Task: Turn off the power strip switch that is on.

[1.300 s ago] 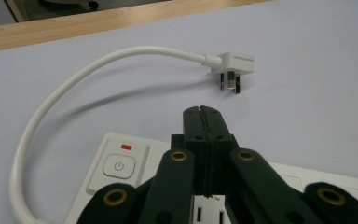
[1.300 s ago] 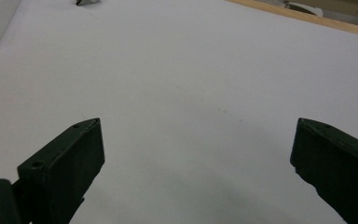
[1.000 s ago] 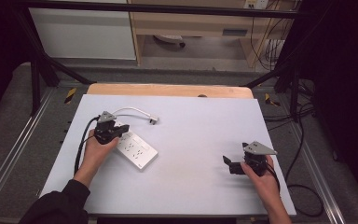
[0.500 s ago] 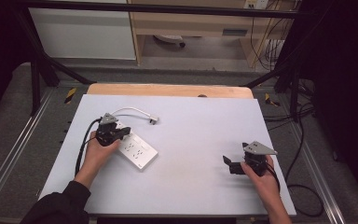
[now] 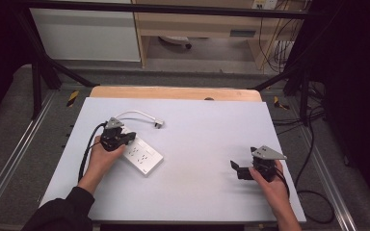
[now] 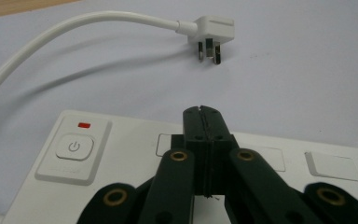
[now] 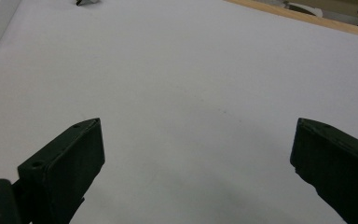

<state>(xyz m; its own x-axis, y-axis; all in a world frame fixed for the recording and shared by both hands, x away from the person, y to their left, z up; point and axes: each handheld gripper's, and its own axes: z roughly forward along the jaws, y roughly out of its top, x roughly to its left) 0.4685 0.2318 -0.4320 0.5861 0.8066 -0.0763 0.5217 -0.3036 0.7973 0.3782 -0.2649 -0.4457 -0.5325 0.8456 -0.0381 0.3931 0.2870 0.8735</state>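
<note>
The white power strip (image 5: 140, 154) lies toward the desk's left edge, its long axis slanting toward the near right. The left gripper (image 5: 124, 138), jaws pressed together, hovers over its switch end; the plug (image 6: 209, 33) lies beyond. The right gripper (image 5: 237, 169), jaws spread, sits well apart.

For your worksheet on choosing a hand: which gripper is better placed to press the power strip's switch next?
Left. The left gripper, jaws shut, hovers over the power strip beside its switch; the right gripper sits open, far across the table.
</note>
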